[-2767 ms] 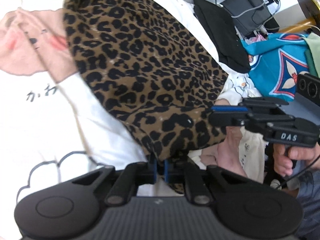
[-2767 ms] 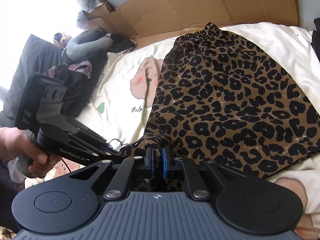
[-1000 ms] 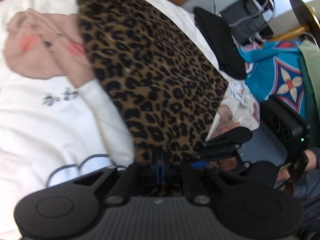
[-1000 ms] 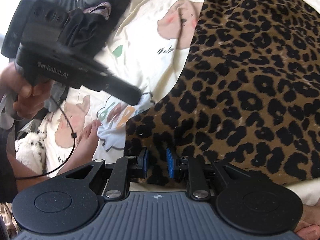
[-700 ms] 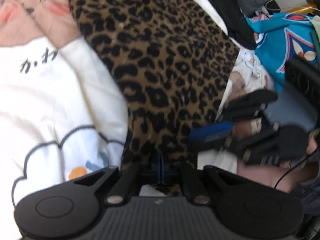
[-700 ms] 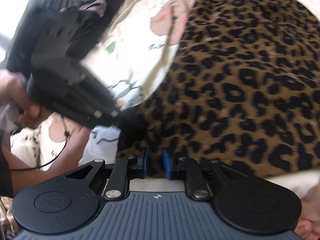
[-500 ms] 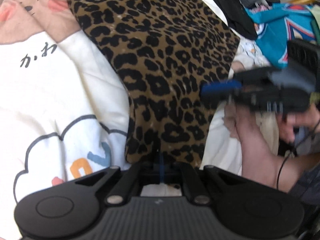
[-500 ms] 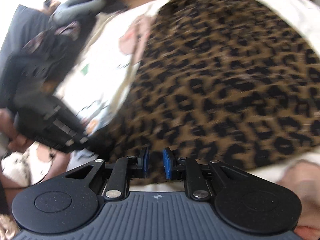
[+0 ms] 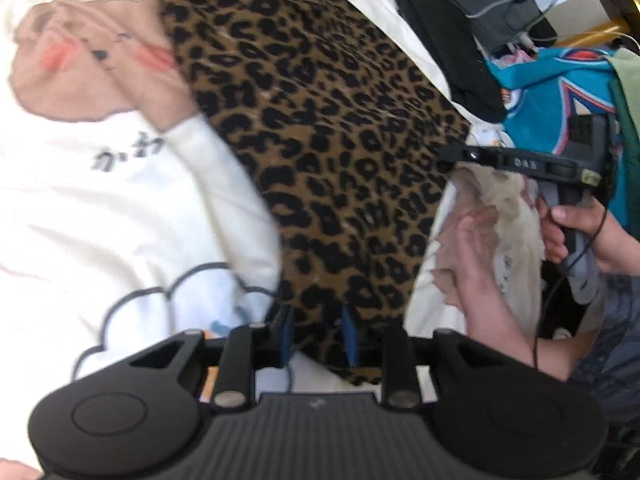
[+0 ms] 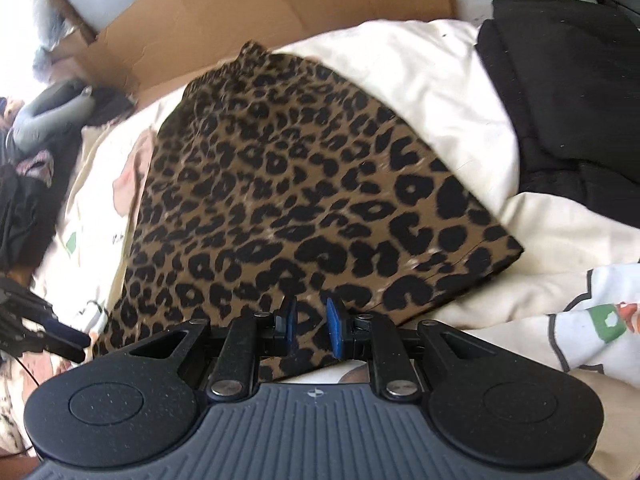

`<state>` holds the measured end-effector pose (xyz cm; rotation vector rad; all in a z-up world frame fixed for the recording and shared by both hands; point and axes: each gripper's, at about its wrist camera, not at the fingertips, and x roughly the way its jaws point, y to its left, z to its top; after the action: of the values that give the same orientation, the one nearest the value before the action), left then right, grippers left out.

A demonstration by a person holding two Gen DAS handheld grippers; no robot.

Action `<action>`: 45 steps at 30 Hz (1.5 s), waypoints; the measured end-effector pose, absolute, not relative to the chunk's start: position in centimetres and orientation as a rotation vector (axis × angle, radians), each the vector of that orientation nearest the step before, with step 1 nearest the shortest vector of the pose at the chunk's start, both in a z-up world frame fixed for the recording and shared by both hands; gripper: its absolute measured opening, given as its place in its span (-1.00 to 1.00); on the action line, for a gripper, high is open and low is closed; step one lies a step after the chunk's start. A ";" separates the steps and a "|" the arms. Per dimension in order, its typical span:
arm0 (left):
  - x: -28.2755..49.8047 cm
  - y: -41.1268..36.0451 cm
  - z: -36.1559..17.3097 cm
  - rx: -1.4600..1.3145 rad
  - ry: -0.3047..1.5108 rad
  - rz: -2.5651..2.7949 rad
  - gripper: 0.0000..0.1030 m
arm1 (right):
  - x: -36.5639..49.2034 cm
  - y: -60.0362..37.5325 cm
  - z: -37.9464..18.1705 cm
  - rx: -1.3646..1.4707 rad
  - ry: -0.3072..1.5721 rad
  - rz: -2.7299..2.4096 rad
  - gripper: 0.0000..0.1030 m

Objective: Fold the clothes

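Observation:
A leopard-print garment (image 9: 320, 152) lies spread on a white printed bedsheet (image 9: 100, 208); it also shows in the right wrist view (image 10: 288, 208). My left gripper (image 9: 316, 336) is open, its blue pads either side of the garment's near hem. My right gripper (image 10: 311, 326) is open over the near edge of the garment. The right gripper also shows in the left wrist view (image 9: 452, 156), at the garment's right edge. The left gripper's tips show in the right wrist view (image 10: 68, 340) at the garment's near left corner.
A black garment (image 10: 568, 92) lies at the right of the bed. A teal patterned cloth (image 9: 560, 92) and cables lie beyond it. Flattened cardboard (image 10: 260, 12) stands at the back. A grey neck pillow (image 10: 48, 116) and dark clothes sit at the left.
Both grippers were shut on the garment's near hem and have opened. The garment has been laid down flat. The right gripper has moved off to the garment's right side.

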<state>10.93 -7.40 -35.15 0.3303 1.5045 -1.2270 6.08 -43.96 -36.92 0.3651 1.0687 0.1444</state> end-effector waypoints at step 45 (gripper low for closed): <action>11.1 -9.2 -33.6 0.640 1.525 -1.143 -0.35 | 3.9 -52.5 -38.4 0.479 0.881 -0.157 -0.22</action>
<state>11.10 -9.17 -33.60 0.6402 1.5250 -1.1428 3.91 -52.46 -38.42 0.4787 0.8809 -0.1575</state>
